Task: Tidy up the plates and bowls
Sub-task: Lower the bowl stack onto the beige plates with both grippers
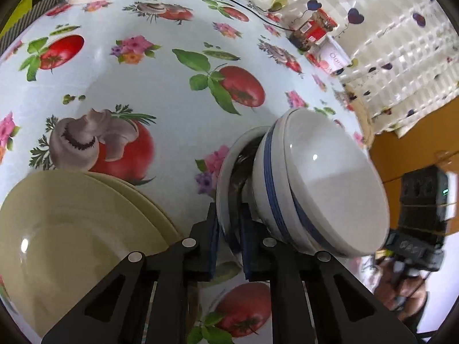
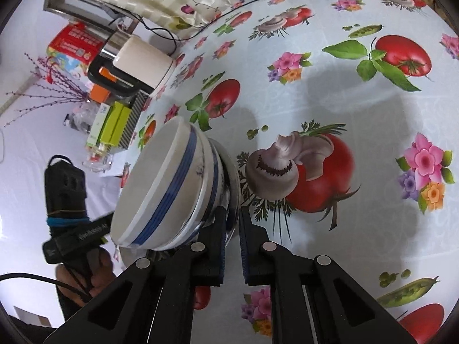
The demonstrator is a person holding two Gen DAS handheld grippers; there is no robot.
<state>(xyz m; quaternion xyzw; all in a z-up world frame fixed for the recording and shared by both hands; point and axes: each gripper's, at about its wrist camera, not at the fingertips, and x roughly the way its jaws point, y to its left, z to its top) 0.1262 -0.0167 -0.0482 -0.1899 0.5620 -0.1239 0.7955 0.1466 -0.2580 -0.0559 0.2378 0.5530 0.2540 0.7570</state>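
Two white bowls with blue bands are nested together and sit on a white plate. My left gripper is shut on the near rim of that plate, with a pad on either face. In the right wrist view the same bowls stand left of the plate, and my right gripper is shut on the plate's rim from the opposite side. A stack of cream plates lies on the tablecloth to the left of my left gripper. I cannot tell whether the white plate touches the table.
The table wears a tomato-and-flower oilcloth. A cream kettle with a black cable, boxes and a glass jar stand at one end. A jar and a carton sit by the curtain. A hand holds the right gripper's body.
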